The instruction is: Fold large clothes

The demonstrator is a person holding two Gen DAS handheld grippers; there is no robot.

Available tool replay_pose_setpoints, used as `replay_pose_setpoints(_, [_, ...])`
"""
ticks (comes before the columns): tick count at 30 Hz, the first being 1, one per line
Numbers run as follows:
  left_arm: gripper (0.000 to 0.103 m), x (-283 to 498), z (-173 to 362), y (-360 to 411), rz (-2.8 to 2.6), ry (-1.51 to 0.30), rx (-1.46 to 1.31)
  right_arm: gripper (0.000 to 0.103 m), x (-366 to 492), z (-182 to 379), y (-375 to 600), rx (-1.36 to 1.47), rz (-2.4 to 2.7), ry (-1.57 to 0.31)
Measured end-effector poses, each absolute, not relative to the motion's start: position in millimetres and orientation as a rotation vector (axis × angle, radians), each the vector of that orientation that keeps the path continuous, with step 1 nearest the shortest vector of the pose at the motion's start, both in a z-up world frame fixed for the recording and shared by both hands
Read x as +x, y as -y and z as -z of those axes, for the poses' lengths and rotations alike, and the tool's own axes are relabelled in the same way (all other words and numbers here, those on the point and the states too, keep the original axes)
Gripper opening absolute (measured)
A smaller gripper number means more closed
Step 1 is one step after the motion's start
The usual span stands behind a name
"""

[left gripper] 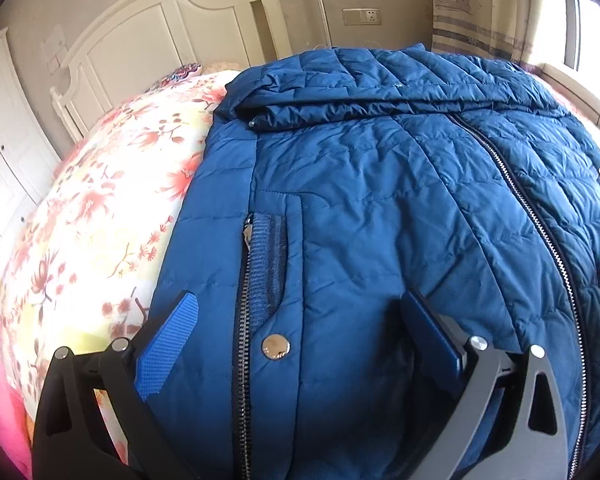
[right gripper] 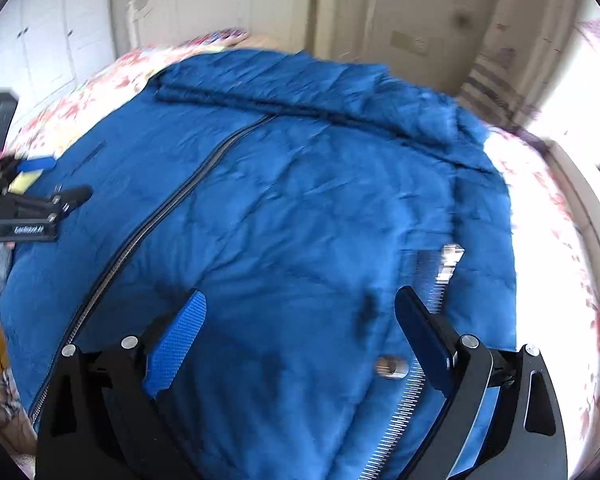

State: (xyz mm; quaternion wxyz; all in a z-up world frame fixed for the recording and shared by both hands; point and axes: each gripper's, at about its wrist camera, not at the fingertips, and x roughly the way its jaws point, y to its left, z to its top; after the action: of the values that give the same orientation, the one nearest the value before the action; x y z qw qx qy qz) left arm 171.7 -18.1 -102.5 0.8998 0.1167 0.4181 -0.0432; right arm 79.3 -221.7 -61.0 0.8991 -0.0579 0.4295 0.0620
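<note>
Only right view shows left gripper (right gripper: 60, 184).

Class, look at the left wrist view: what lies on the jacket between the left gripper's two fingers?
Between the left gripper's fingers, the jacket shows a pocket zipper and a metal snap button. The left wrist view shows this clearly.
</note>
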Motion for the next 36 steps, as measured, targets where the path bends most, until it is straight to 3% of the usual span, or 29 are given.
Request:
replay_pose_setpoints(12, [0.101, 165.3, 104.8, 13.5, 0.091, -0.880, 0.219, 0.091, 79.3, 76.6, 254.6, -0.053, -0.073, -0.938])
replay_pose_setpoints(29, [0.101, 92.1, 97.6, -50.4, 0.074, -0.843, 0.078, 0.091, 3.8, 68.3, 289.9, -0.090, -0.014, -0.898])
replay_pose_setpoints(36, [0.101, 69.1, 110.2, -87.1, 0.089, -0.883, -0.046, 0.091, -48.6, 81.7, 332.1, 0.091, 0.011, -0.947])
